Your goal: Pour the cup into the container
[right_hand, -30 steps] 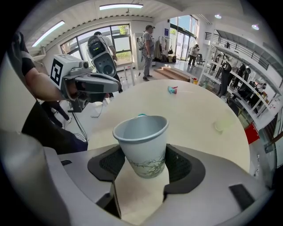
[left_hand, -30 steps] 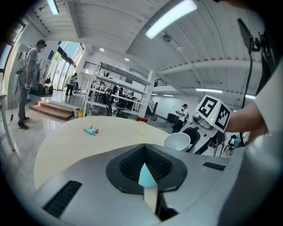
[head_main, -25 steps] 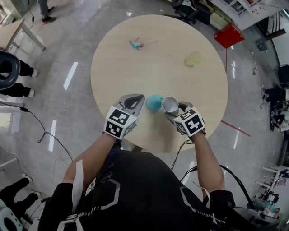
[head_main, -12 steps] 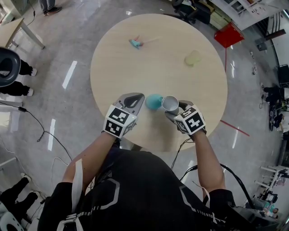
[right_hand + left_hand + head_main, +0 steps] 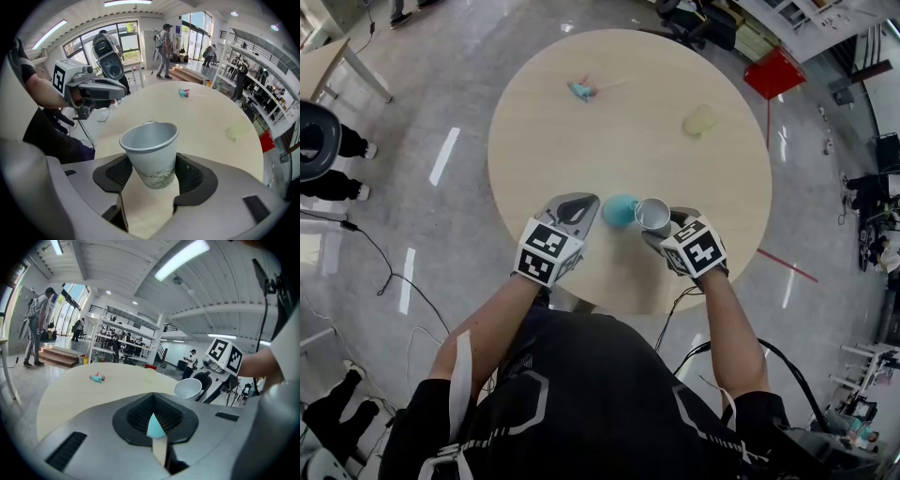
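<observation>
The cup (image 5: 150, 150) looks matt paper, the table (image 5: 581, 122) smooth pale wood, the floor (image 5: 441, 112) glossy.

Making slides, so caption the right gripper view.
Right gripper shut on a white paper cup above the round table, facing the left gripper.

The person wears a grey-lined black top (image 5: 591, 394); the left gripper (image 5: 589, 208) and right gripper (image 5: 666, 227) are grey with black-and-white marker cubes (image 5: 548, 253).

Open-plan lab hall: polished grey floor (image 5: 422, 94), loose cables (image 5: 375, 251), round wooden table (image 5: 628, 141), equipment racks (image 5: 117, 333), ceiling strip lights (image 5: 180, 258), bystanders (image 5: 35, 329) near glazed entrance (image 5: 72, 298).
</observation>
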`<state>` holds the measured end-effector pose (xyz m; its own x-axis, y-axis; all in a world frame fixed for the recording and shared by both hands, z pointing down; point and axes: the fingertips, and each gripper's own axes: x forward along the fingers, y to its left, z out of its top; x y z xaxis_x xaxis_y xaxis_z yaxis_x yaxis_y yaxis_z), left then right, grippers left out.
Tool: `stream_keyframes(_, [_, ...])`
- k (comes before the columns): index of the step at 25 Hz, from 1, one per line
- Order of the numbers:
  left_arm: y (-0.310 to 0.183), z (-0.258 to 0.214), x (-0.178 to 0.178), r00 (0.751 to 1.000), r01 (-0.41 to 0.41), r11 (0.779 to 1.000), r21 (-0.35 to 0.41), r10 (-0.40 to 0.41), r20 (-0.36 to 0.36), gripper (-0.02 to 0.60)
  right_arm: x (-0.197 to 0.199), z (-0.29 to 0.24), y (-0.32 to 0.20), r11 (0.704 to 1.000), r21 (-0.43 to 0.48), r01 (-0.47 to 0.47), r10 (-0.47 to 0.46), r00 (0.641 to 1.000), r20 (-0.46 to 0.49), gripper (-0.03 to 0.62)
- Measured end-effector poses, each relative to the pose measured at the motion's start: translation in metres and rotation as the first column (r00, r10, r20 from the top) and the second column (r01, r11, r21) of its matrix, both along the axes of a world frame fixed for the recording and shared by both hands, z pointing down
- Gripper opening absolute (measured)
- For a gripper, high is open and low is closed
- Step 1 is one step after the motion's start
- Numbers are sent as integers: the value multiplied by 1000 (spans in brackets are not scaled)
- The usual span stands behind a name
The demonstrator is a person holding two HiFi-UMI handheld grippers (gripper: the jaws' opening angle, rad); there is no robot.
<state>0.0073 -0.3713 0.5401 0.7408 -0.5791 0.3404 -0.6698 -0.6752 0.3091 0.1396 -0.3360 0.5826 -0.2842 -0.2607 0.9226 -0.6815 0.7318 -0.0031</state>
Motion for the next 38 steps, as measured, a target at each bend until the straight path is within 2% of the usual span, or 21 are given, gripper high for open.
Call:
stream_keyframes(8, [1,1,-3,1000,2,1000,-4,-2,0,-2,1,2,1,1000,-22,1,-2,1000,-16,291])
stream_keyframes(14, [1,4,-6,1000,4,1000,-4,-4,6,-1,0,3,-3,1000,-7,-13,13,1000,0,291])
stream_keyframes(24, [1,-5,-3,1000,-10,1000,12,10,18,-2,-6,-5,-9,988,103,-114,92,976,198,291])
stream_keyframes(34, [5,-16,15,999,-46,998,35,46,18,-2,6,-20,-10,952,204,-230,152,929,338,291])
stream_keyframes(38, [7,-17,25,998,-64,997,34,63,20,-2,17,-26,-11,927,237,-291,184,903,387,293])
